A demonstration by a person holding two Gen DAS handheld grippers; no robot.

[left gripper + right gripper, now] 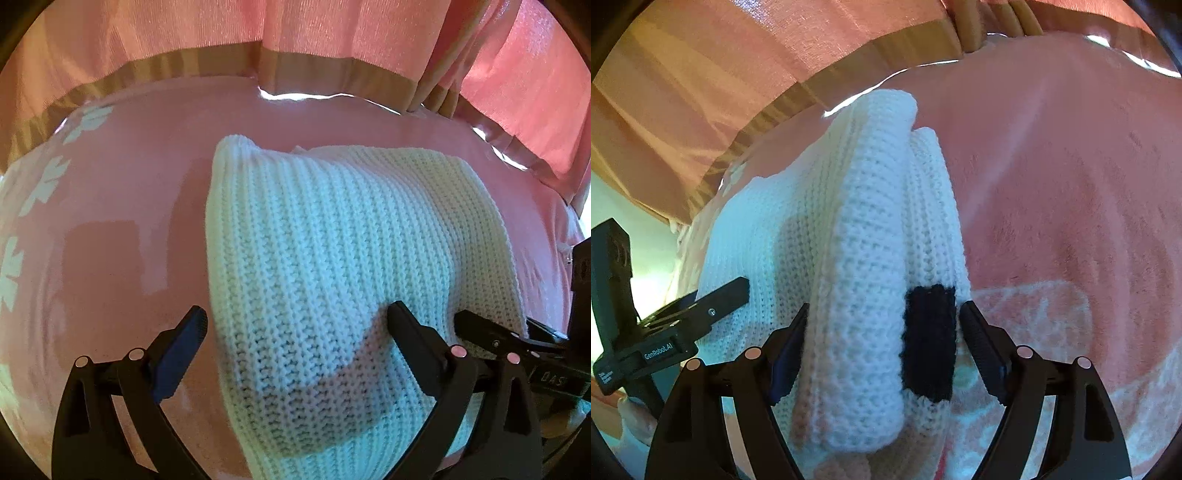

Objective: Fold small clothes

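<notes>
The folded white knit sweater (332, 258) lies on the pink blanket (129, 221). The left gripper (295, 325) stands spread wide over its near left edge. The right gripper (882, 317) straddles its near right fold, fingers apart, not pressing.

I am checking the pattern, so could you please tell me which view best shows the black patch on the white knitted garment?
The right wrist view: the black patch faces the camera. The left wrist view shows only plain white knit.
</notes>
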